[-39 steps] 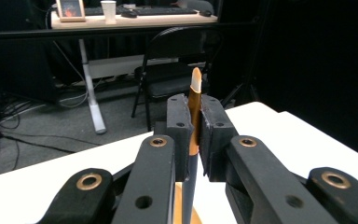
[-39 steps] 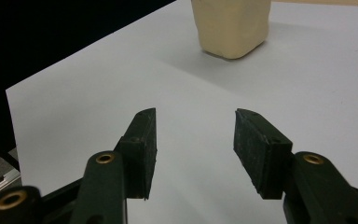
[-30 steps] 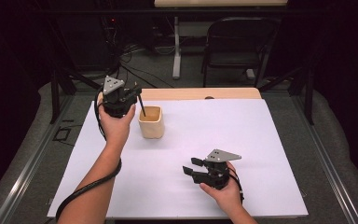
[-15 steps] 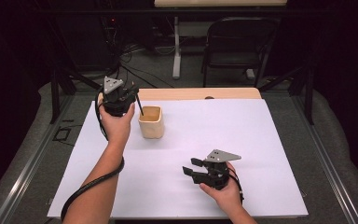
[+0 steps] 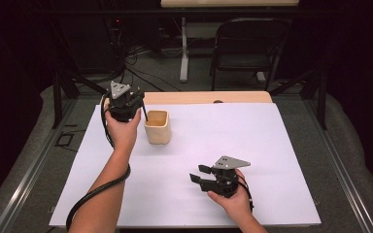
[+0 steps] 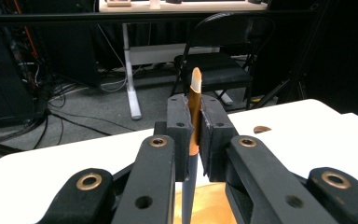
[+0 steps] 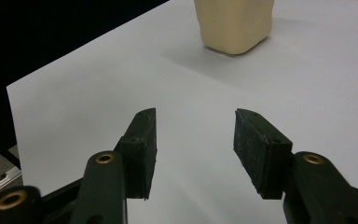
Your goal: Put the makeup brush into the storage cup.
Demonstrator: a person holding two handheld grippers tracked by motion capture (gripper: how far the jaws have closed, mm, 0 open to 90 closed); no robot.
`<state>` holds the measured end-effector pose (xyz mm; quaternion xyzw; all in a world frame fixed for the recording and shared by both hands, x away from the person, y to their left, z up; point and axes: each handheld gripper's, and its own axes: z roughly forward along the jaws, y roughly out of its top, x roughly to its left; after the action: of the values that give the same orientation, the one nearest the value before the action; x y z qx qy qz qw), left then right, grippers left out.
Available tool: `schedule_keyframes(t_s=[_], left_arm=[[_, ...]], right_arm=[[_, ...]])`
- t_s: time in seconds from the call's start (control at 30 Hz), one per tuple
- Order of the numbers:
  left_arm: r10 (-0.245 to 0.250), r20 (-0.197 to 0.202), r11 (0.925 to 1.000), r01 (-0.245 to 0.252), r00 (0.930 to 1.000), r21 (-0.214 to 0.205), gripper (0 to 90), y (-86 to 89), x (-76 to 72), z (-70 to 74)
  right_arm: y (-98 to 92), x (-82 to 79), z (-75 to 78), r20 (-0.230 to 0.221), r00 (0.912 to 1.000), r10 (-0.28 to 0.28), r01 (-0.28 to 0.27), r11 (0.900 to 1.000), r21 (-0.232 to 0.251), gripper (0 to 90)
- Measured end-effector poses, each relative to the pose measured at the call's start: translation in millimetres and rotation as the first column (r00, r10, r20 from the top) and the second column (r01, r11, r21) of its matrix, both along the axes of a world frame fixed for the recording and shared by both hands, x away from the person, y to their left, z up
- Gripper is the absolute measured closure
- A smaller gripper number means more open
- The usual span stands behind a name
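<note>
A tan square cup (image 5: 156, 127) stands on the white sheet (image 5: 272, 141) at the back left. My left gripper (image 5: 137, 100) hovers just left of and above the cup, shut on a slim stick (image 5: 144, 112) that slants down into the cup's mouth. In the left gripper view the pads (image 6: 195, 116) pinch the stick (image 6: 196, 84), orange-brown with a pale tip above and a dark shaft below, over the cup's rim (image 6: 207, 205). My right gripper (image 5: 199, 174) rests near the front, pointing left, open with nothing between its jaws (image 7: 193, 140). The cup (image 7: 235, 23) stands far ahead of it.
A bare wooden strip of table (image 5: 209, 97) runs behind the sheet, with a small dark hole (image 5: 217, 102) in it. A black folding chair (image 5: 250, 43) and a desk leg (image 5: 183, 48) stand beyond the table. Black frame rails flank both sides.
</note>
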<state>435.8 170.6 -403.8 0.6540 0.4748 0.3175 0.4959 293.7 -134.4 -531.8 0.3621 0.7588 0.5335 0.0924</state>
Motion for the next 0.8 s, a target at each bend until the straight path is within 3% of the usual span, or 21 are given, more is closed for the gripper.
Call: schedule_keyframes(t_s=[0.8], left_arm=[[-0.006, -0.033, 1.0, 0.005, 0.9994, -0.006, 83.8, -4.5, 1.4, -25.4]], right_arm=[[0.9, 0.0, -1.1, -0.003, 1.0, 0.003, -0.003, 1.0, -0.007, 49.3]])
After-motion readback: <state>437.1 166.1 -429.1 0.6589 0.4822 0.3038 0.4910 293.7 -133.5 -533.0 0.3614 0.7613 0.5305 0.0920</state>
